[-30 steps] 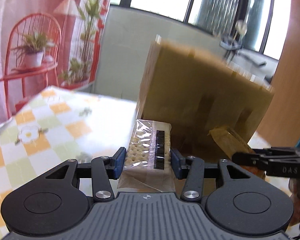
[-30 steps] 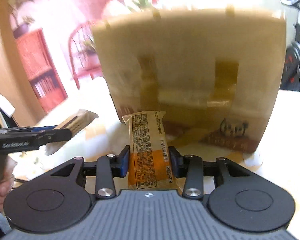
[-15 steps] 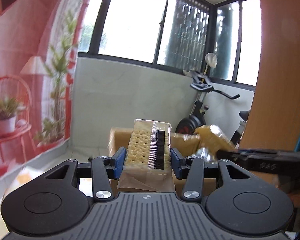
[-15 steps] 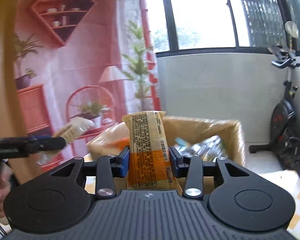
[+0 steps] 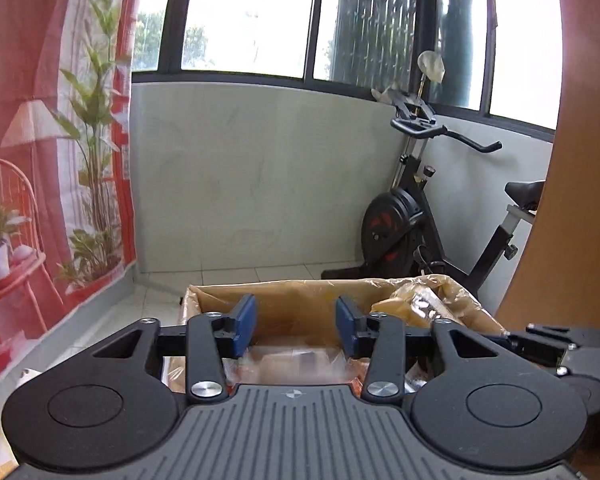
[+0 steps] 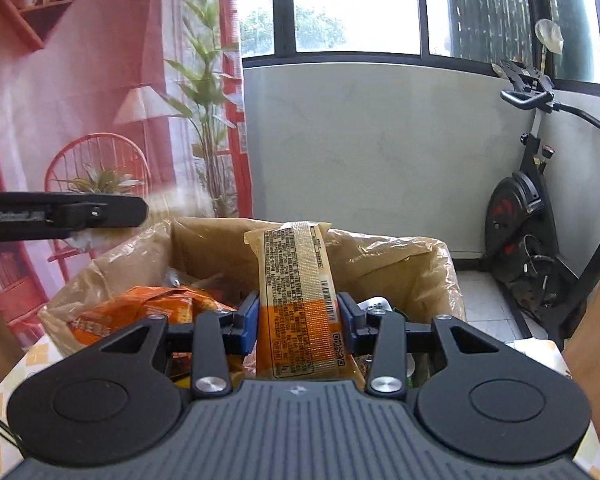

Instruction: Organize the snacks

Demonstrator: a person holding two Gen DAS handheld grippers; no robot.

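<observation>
My left gripper (image 5: 296,322) is open and empty, hovering over the open cardboard box (image 5: 300,300). The clear cracker packet (image 5: 296,362) lies blurred inside the box just below its blue pads (image 5: 244,322). My right gripper (image 6: 298,322) is shut on a yellow-orange snack packet (image 6: 300,300), held upright over the same box (image 6: 404,268). An orange snack bag (image 6: 140,308) lies inside the box at left. The left gripper shows side-on in the right wrist view (image 6: 80,212), and the right gripper shows at the right edge of the left wrist view (image 5: 556,344).
The box stands on a table with a checked cloth (image 6: 16,364). An exercise bike (image 5: 428,216) stands by the grey wall behind. A wooden panel (image 5: 580,200) is at the right. A red printed backdrop (image 6: 80,120) hangs at the left.
My left gripper opened and let go of the cracker packet, which dropped into the box. Both grippers moved closer over the box opening. The right one still holds its packet.
</observation>
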